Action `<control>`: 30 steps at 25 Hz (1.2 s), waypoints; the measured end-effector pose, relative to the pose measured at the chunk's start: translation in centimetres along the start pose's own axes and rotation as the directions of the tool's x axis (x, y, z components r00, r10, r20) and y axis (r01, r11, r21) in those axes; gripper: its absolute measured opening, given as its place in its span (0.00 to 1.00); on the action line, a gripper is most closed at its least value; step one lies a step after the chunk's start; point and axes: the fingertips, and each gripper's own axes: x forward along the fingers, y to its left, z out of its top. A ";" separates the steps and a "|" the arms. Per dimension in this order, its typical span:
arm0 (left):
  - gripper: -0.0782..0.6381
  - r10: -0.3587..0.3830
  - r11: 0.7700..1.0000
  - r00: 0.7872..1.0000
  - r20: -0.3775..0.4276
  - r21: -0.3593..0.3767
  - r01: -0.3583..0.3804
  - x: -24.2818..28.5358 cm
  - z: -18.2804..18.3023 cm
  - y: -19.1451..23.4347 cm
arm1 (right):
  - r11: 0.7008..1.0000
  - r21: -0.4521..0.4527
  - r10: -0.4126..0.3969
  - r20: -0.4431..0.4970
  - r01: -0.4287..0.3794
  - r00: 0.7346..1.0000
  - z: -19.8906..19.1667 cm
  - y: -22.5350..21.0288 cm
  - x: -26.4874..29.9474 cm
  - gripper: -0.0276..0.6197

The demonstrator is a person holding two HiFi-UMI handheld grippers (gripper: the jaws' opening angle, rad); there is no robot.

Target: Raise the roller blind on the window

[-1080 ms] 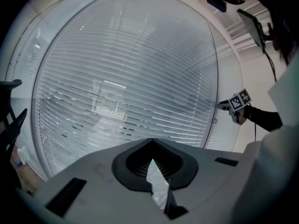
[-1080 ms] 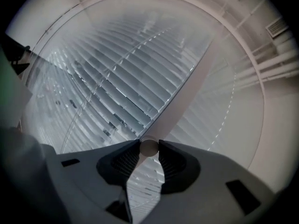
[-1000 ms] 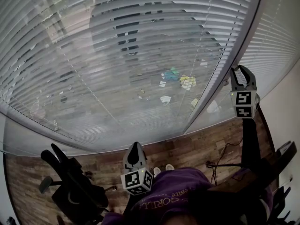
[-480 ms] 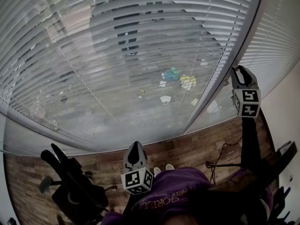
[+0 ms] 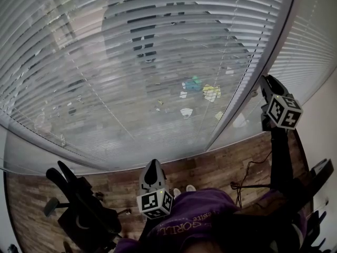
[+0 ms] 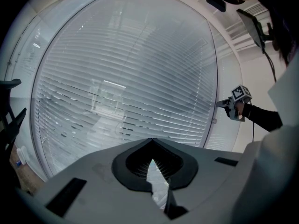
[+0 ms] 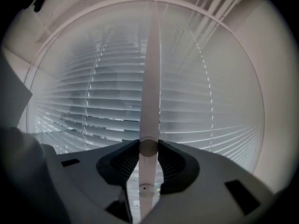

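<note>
The blind [image 5: 158, 62] fills the upper part of the head view and hangs fully lowered. Its slats are thin, pale and horizontal, strung on fine cords, with the outdoors showing dimly between them. At the right of that view the right gripper [image 5: 266, 82] reaches up to the blind's edge. Its own view shows its jaws closed on a smooth, round white wand [image 7: 150, 78] that hangs in front of the slats. The ribbed dark pads [image 7: 170, 160] pinch the wand from both sides, probably so that it can be twisted or pulled. The left gripper [image 5: 152, 168] sits low at bottom centre, jaws together and holding nothing, apparently idle. Below is a floor [image 5: 221, 162] of brown wood planks.
</note>
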 end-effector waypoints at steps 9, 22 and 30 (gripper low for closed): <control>0.11 0.003 1.000 1.000 0.004 0.002 -0.003 -0.2 0.2 0.1 | 0.990 -0.139 -0.025 0.016 0.027 1.000 0.1 0.1 -0.1 0.23; 0.11 0.000 1.000 1.000 -0.004 0.001 0.000 -0.2 -0.1 0.0 | 0.492 -0.859 -0.182 0.061 0.145 0.981 0.0 1.6 0.0 0.23; 0.11 -0.001 1.000 1.000 -0.004 0.002 0.001 -0.2 -0.1 0.1 | 0.862 -0.501 -0.071 0.028 0.075 0.997 0.6 1.1 -0.3 0.23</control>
